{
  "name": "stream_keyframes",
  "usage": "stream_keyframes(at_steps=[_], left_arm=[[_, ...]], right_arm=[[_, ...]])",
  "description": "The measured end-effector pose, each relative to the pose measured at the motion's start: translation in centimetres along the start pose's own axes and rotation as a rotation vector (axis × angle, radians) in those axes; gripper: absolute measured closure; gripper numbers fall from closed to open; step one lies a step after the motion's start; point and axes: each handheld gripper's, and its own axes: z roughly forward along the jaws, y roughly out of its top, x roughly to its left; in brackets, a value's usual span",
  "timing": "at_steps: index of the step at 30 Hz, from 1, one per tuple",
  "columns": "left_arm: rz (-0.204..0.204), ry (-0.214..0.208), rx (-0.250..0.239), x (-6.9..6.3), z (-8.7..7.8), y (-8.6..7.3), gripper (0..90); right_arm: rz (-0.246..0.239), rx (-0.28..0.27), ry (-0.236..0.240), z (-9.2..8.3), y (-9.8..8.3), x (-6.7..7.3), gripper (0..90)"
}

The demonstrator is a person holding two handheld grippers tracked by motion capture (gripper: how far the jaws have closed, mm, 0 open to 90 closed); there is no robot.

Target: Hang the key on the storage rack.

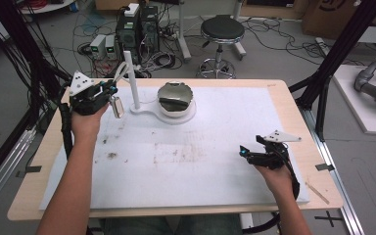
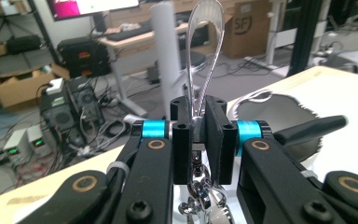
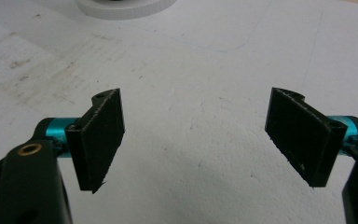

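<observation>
The left gripper (image 2: 198,140) clamps a clear loop (image 2: 204,51) (keychain-like) just beside the white post (image 1: 133,81), not yet hung; right gripper (image 3: 196,135) idles open.

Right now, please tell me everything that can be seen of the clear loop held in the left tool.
The clear loop is a thin band of see-through plastic, bent into a long teardrop. It stands upright, the rounded end on top, and narrows down between the black pads of the left tool, which are shut on its lower end. Below the pads a small metal chain or clasp hangs from it. In the high view it is held above the table's left rear part, beside the white post.
</observation>
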Motion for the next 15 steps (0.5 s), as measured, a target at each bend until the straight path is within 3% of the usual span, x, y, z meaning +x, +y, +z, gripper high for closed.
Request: stream_keyframes(at_steps=[13, 14, 15], left_arm=[[-0.018, 0.014, 0.108, 0.4, 2.4, -1.4, 81.3], [-0.001, 0.024, 0.139, 0.2, 2.7, -1.5, 81.0], [-0.001, 0.024, 0.139, 0.2, 2.7, -1.5, 80.7]], right_arm=[[-0.001, 0.004, -0.003, -0.1, -0.1, -0.1, 20.1], [0.002, 0.000, -0.001, -0.1, -0.1, 0.0, 20.1], [0.002, 0.000, -0.001, -0.1, -0.1, 0.0, 20.1]])
